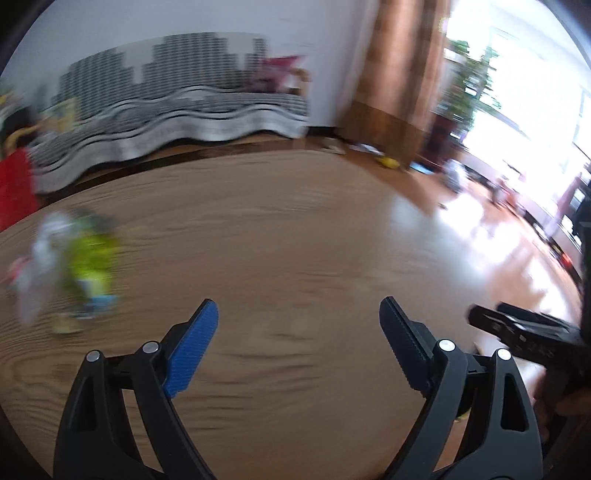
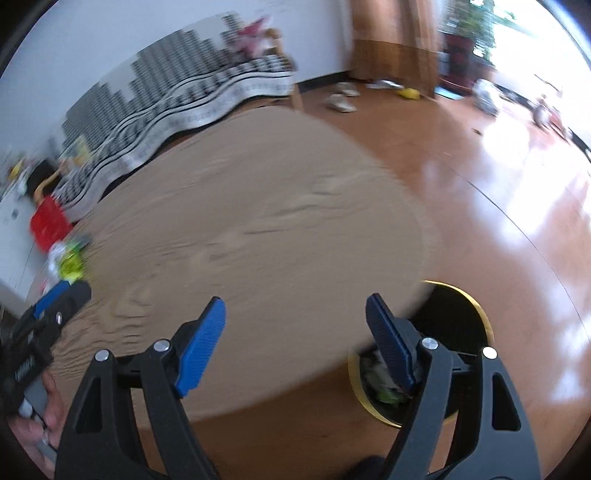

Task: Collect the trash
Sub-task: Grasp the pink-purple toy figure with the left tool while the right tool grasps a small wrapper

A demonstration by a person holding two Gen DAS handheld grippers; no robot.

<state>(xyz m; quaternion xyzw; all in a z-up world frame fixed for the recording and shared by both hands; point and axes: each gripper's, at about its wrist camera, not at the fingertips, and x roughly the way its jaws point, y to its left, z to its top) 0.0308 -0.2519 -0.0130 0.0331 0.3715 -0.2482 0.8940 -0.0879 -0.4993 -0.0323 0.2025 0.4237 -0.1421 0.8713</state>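
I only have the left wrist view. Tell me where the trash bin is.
Observer: The black bin with a gold rim stands on the floor beside the round table, partly under its edge, below the right gripper.
Operator: Report what's inside.
Observer: Crumpled wrappers, some green, lie in it.
Operator: Confirm the right gripper is free.
Observer: Its jaws stand open with nothing between them.

A sofa (image 1: 192,110) draped in black-and-white patterned cloth stands against the white wall (image 1: 184,22). Right of the sofa hang brown curtains (image 1: 402,66), then bright windows (image 1: 535,92) glaring on the glossy wooden floor (image 2: 498,192).
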